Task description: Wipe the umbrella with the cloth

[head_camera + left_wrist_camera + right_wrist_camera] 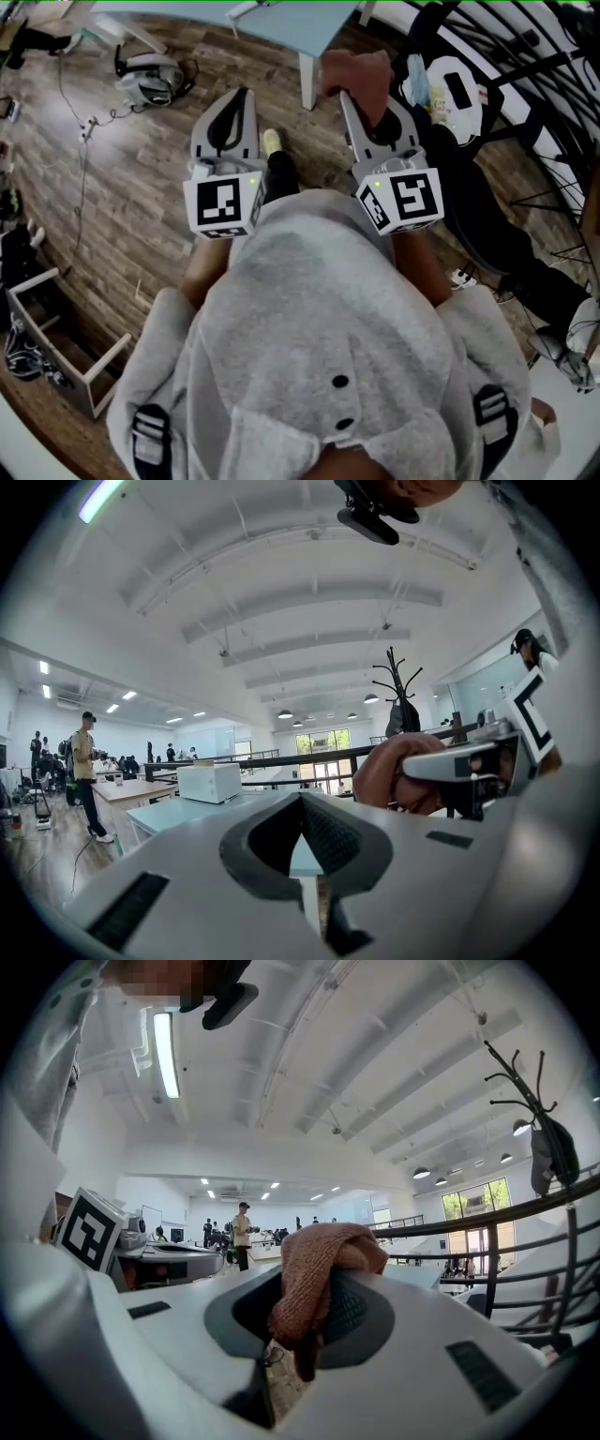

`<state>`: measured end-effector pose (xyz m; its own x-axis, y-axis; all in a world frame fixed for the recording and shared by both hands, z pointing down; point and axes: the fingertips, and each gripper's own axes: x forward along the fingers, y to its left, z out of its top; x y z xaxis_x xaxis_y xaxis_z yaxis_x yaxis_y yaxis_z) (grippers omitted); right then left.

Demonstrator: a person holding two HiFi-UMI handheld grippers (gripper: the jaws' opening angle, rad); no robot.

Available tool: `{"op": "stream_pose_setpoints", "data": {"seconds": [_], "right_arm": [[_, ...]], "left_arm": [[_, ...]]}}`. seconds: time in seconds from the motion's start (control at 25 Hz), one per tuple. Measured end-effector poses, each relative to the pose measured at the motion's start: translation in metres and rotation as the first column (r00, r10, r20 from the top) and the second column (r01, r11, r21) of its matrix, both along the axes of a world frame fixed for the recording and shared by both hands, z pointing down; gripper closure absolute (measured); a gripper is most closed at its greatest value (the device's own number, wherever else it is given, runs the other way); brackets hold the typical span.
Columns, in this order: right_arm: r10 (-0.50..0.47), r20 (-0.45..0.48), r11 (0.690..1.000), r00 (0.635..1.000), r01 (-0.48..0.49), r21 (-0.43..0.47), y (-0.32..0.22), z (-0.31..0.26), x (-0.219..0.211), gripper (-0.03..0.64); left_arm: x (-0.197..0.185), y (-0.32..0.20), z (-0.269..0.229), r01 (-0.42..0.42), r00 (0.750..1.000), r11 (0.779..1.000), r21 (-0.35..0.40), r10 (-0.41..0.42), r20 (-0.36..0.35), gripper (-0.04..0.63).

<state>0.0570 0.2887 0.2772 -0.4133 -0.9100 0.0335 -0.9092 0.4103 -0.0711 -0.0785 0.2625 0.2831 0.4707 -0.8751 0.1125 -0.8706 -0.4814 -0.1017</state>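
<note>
A reddish-brown cloth is bunched at the tip of my right gripper, whose jaws are shut on it. In the right gripper view the cloth hangs over the closed jaws of my right gripper. The open black-and-white umbrella lies to the right, and its dark ribs cross that view's right side. My left gripper is held level beside the right one, shut with nothing in it. In its own view the left gripper has its pads pressed together, and the cloth shows off to the right.
A light blue table stands just ahead, with a white box on it. A white shelf frame sits on the wooden floor at lower left, with cables and a bag further off. A coat rack and several people stand beyond.
</note>
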Motion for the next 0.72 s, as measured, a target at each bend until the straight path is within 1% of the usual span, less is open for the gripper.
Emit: {"op": "stream_pose_setpoints", "data": {"seconds": [0.24,0.36,0.6,0.72], "right_arm": [[0.010,-0.021,1.000,1.000,-0.010,-0.018,-0.039,0.008,-0.008,0.540],[0.022,-0.034,1.000,0.999,-0.022,-0.021,-0.067,0.009,-0.009,0.538],[0.068,-0.045,0.996,0.997,-0.071,-0.048,-0.128,0.014,-0.011,0.540],[0.081,-0.072,0.995,0.994,-0.084,-0.045,-0.157,0.012,-0.013,0.539]], "left_arm": [[-0.008,-0.037,0.011,-0.011,1.000,1.000,-0.025,0.011,-0.004,0.581],[-0.012,-0.068,0.013,-0.015,1.000,1.000,-0.024,0.014,-0.007,0.581],[-0.024,-0.131,0.022,-0.034,0.999,0.998,-0.049,0.033,-0.016,0.581],[-0.028,-0.161,0.026,-0.047,0.999,0.998,-0.052,0.046,-0.021,0.581]]}}
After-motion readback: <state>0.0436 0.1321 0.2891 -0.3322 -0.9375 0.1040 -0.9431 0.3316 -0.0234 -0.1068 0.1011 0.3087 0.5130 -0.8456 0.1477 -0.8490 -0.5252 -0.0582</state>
